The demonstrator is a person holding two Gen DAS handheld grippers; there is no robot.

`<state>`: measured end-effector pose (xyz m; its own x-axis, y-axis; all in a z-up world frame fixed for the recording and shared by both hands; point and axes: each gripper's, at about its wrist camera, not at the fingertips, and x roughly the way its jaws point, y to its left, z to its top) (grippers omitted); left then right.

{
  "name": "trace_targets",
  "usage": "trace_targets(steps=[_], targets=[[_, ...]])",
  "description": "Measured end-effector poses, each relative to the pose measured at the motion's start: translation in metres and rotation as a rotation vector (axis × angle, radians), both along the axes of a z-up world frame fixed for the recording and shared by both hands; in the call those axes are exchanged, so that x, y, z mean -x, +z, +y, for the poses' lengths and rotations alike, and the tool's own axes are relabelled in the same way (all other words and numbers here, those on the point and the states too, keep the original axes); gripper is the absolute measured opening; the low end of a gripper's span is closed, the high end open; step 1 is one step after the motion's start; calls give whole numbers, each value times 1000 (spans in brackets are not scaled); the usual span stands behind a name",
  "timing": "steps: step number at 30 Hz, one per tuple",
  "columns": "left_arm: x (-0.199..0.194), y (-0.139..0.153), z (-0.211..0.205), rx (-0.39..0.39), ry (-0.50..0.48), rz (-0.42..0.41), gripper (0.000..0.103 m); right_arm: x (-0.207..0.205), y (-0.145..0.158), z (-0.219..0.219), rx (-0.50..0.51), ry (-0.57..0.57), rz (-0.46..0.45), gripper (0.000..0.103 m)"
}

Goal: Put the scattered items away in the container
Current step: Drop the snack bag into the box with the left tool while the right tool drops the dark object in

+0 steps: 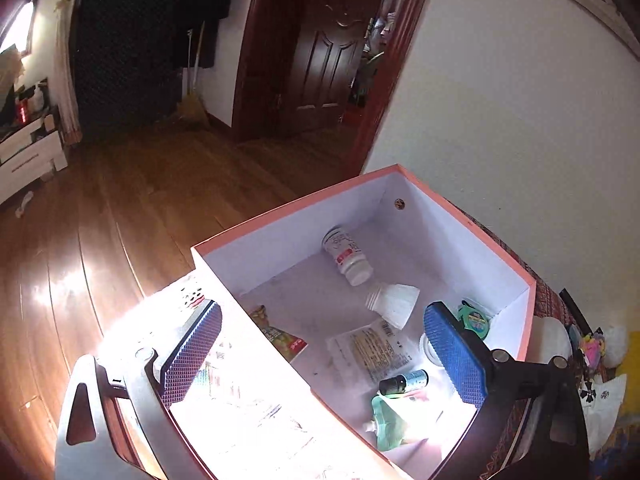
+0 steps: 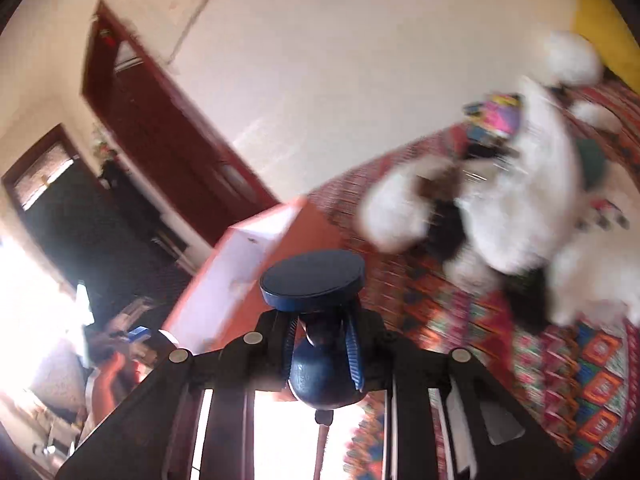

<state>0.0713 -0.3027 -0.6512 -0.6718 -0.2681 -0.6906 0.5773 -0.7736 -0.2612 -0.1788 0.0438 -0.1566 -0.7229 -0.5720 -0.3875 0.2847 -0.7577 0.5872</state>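
Note:
A salmon-pink box [image 1: 280,206] with a white inside stands on a patterned cloth. In it lie a white pill bottle [image 1: 347,256], a white ribbed cap [image 1: 394,302], a snack packet [image 1: 280,336], a clear sachet [image 1: 372,350], a small dark bottle [image 1: 404,382], a green pouch [image 1: 390,420] and a green tin [image 1: 474,320]. My left gripper [image 1: 324,340] hangs open above the box with nothing between its blue pads, one pad outside the near wall and one inside. My right gripper [image 2: 320,320] is shut on a dark blue knob-shaped object [image 2: 312,276], beside the box [image 2: 240,276].
White fluffy items [image 2: 516,208] and a colourful trinket [image 2: 496,116] lie blurred on the patterned cloth [image 2: 580,360] right of the box. A white wall [image 1: 500,120] stands behind it. Wooden floor [image 1: 140,208], a dark door and white drawers [image 1: 28,152] lie to the left.

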Motion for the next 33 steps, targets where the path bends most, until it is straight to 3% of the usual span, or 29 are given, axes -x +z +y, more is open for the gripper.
trace_targets(steps=[7,9,11,12,16,24,33], targets=[[-14,0,-24,-23,58,22,102,39,92,-129,-32,191,212,21],[-18,1,-28,-27,71,30,102,51,107,-164,-78,235,211,34],[-20,2,-31,-35,78,38,102,54,113,-182,-75,270,199,64],[-21,3,-32,-38,79,42,102,51,116,-182,-65,263,216,67],[-22,6,-29,-37,73,47,102,37,121,-166,-95,213,286,70],[-16,9,-12,-14,44,46,102,11,103,-78,-79,63,257,71],[10,15,39,60,-72,36,102,2,53,45,8,-192,114,73]])
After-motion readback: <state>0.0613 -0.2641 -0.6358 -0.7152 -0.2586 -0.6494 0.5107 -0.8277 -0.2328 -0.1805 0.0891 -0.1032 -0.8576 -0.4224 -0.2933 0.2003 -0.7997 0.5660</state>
